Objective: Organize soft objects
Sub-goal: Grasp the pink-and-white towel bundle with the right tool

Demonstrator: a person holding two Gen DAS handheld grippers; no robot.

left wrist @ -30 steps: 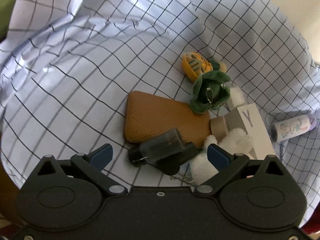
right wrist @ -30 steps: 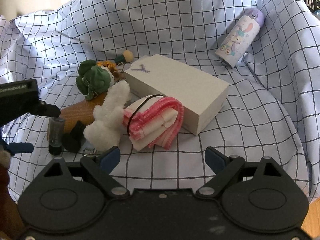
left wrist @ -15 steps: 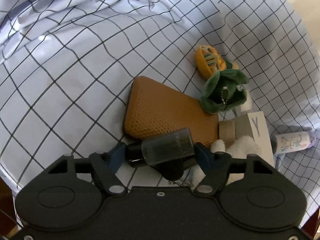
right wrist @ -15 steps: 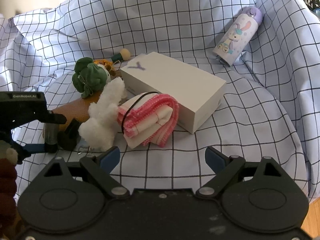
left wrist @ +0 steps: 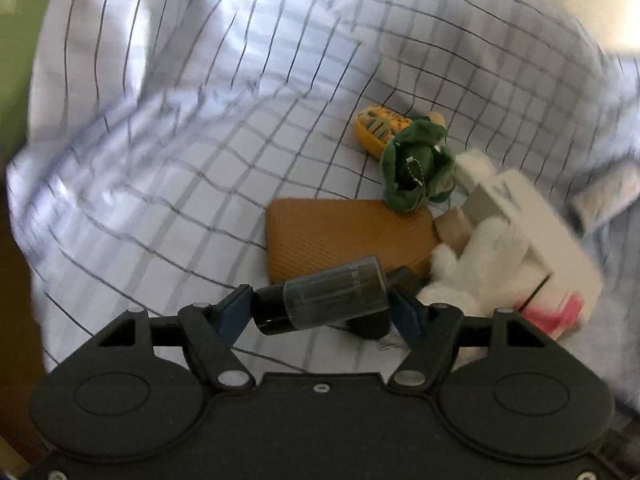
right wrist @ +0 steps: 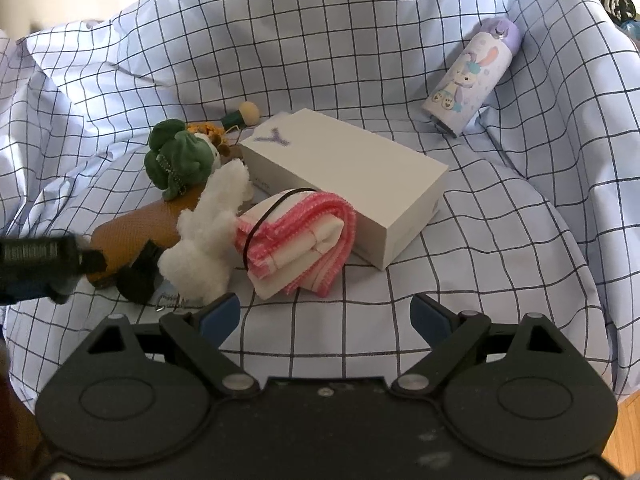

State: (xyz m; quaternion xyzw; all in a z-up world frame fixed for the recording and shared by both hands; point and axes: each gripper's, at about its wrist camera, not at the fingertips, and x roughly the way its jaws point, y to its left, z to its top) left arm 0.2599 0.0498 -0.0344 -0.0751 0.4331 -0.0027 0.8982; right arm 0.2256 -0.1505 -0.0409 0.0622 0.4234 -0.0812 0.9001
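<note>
My left gripper is shut on a small dark translucent bottle with a black cap, held crosswise just above the checked cloth. Beyond it lie a brown pouch, a green plush and a white plush rabbit. The left wrist view is blurred. My right gripper stands open over bare cloth, a little short of a folded pink-and-white cloth bound by a black band. The white rabbit and the green plush sit left of it. The left gripper shows at the left edge.
A white box marked Y lies behind the folded cloth. A purple-lidded flask lies at the back right. A yellow toy sits behind the green plush. A black object rests by the rabbit. The checked cloth rises in folds all round.
The left gripper's jaws closed on the dark bottle, then the gripper rolled and shifted with the bottle in it. The right gripper has stayed still and open.
</note>
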